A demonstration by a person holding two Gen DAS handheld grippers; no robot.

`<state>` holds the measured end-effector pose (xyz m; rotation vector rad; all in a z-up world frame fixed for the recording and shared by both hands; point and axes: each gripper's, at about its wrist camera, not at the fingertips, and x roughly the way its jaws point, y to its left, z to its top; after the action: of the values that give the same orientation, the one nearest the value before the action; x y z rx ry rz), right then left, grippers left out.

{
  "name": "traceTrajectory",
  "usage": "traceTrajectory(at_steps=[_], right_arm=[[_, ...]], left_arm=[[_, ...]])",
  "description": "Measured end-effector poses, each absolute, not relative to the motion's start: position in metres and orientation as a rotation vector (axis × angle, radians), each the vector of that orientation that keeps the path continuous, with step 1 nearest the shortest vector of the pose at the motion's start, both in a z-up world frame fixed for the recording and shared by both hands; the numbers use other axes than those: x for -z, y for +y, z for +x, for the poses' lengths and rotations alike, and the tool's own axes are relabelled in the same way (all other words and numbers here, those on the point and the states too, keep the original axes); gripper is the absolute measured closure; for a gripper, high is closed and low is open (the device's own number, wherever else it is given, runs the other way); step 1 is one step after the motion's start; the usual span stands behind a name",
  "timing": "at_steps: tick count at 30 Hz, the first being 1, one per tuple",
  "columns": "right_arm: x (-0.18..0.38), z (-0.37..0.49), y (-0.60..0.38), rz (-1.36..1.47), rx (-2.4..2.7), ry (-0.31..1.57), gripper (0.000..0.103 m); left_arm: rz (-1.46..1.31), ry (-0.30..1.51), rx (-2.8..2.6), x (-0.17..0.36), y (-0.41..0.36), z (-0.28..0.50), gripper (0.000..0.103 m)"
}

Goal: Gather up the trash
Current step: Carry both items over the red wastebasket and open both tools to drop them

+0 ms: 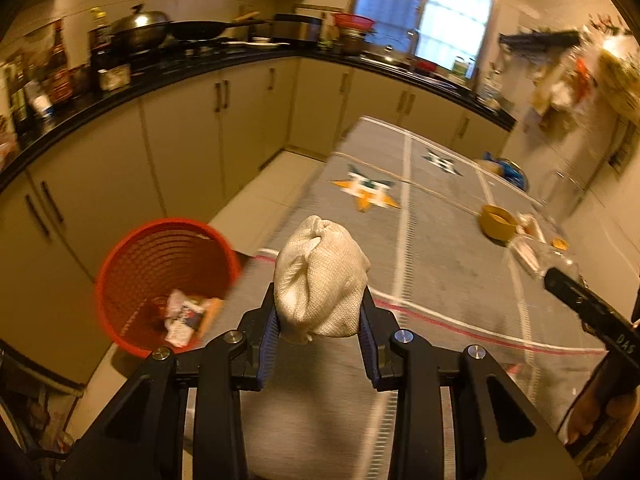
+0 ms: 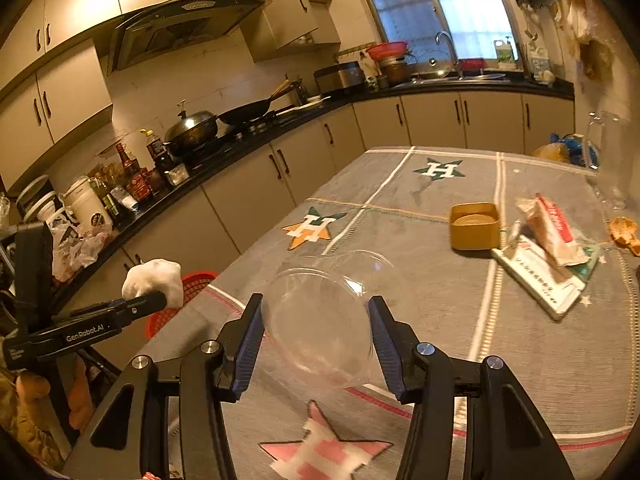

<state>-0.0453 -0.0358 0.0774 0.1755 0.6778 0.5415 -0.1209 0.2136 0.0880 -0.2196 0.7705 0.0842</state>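
Note:
My left gripper (image 1: 320, 320) is shut on a crumpled white paper towel (image 1: 320, 276) and holds it above the table's left edge, just right of a red mesh waste basket (image 1: 164, 280) with wrappers inside. The towel also shows in the right wrist view (image 2: 154, 278), with the basket (image 2: 184, 296) behind it. My right gripper (image 2: 316, 332) is shut on a clear plastic cup (image 2: 320, 316), held on its side above the grey tablecloth (image 2: 400, 240). More trash lies at the right: a red-and-white wrapper (image 2: 548, 228), a flat white packet (image 2: 540, 276) and orange peel (image 2: 624, 230).
A yellow square container (image 2: 474, 224) stands mid-table. A blue bag (image 2: 572, 148) and a clear jug (image 2: 604, 152) sit at the far right. Kitchen cabinets and a black counter (image 2: 240, 144) with pots and bottles run along the left and back. The basket stands on the floor.

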Motion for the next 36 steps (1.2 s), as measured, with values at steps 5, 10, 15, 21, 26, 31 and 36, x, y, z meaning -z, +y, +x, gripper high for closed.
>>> traceTrajectory(at_steps=[5, 10, 15, 21, 26, 31, 36], right_arm=[[-0.081, -0.033, -0.003, 0.148, -0.586, 0.696, 0.047], [-0.082, -0.017, 0.043, 0.144, -0.66, 0.723, 0.047], [-0.078, 0.005, 0.105, 0.159, -0.761, 0.775, 0.047], [-0.06, 0.034, 0.184, 0.203, -0.878, 0.864, 0.047], [-0.036, 0.051, 0.243, 0.213, -0.947, 0.95, 0.046], [-0.014, 0.061, 0.275, 0.236, -0.957, 1.012, 0.041], [-0.003, 0.067, 0.282, 0.248, -0.939, 1.038, 0.035]], left_arm=[[-0.24, 0.762, -0.166, -0.083, 0.262, -0.122, 0.069], [-0.288, 0.772, -0.238, -0.067, 0.312, -0.117, 0.069], [-0.341, 0.795, -0.269, -0.045, 0.352, -0.11, 0.069], [-0.386, 0.835, -0.267, -0.015, 0.379, -0.1, 0.069], [-0.42, 0.847, -0.274, -0.001, 0.397, -0.095, 0.067], [-0.421, 0.84, -0.288, 0.002, 0.401, -0.096, 0.061], [-0.406, 0.84, -0.291, 0.003, 0.403, -0.097, 0.053]])
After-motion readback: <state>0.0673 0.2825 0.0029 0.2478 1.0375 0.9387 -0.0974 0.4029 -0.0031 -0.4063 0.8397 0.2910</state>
